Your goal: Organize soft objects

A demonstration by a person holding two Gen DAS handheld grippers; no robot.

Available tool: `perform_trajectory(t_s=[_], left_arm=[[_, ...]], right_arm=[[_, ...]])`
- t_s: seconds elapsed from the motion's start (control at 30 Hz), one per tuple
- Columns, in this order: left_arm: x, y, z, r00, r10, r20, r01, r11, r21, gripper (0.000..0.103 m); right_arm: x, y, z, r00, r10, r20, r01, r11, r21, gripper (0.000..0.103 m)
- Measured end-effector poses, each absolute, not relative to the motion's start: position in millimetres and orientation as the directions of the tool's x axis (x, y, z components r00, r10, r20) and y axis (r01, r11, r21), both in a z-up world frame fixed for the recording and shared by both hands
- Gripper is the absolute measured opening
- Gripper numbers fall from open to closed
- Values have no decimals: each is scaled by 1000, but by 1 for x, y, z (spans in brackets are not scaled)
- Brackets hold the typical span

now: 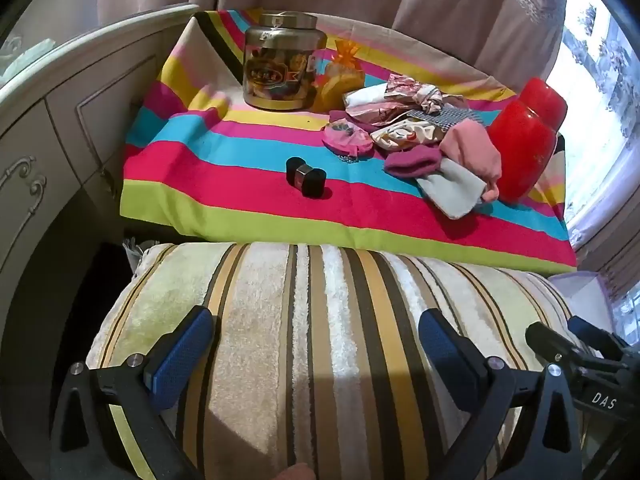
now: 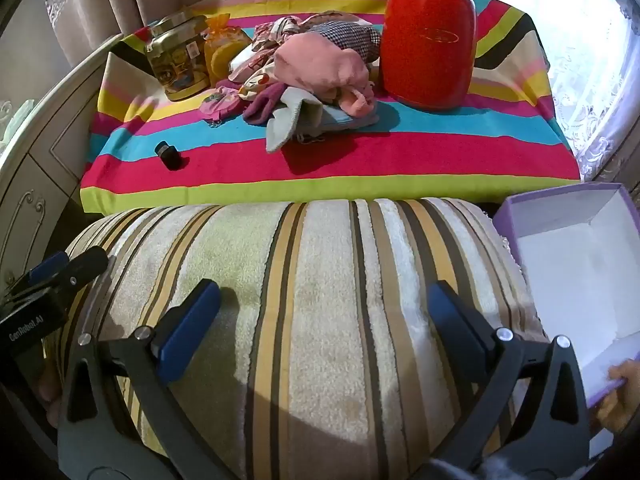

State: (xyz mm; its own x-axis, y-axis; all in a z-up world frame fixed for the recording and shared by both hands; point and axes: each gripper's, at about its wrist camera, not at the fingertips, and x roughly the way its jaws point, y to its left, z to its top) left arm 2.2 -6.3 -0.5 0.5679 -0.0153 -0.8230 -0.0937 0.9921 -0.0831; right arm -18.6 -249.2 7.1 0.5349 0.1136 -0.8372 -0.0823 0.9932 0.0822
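A heap of soft cloths lies on the bright striped table cover, with a pink cloth, a purple sock and a pale grey cloth at its near side. Well short of the heap, my left gripper hangs open above a striped plush cushion. My right gripper is beside it over the same cushion, also open. Nothing sits between either pair of blue pads.
A gold-lidded jar and an orange bag stand at the back left of the cover. A red canister stands right of the heap. A small black object lies in front. A hand holds a purple box at right.
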Motion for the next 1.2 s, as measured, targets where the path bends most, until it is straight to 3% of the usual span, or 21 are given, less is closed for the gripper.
perform_trajectory(t_s=[0.17, 1.2], left_arm=[[5, 1, -2, 577, -60, -814, -108, 983, -149, 103], [2, 0, -4, 577, -54, -815, -99, 986, -136, 103]], right_arm=[[-18, -245, 8, 535, 105, -838, -83, 994, 72, 103], [-18, -250, 8, 537, 119, -835, -80, 993, 91, 103]])
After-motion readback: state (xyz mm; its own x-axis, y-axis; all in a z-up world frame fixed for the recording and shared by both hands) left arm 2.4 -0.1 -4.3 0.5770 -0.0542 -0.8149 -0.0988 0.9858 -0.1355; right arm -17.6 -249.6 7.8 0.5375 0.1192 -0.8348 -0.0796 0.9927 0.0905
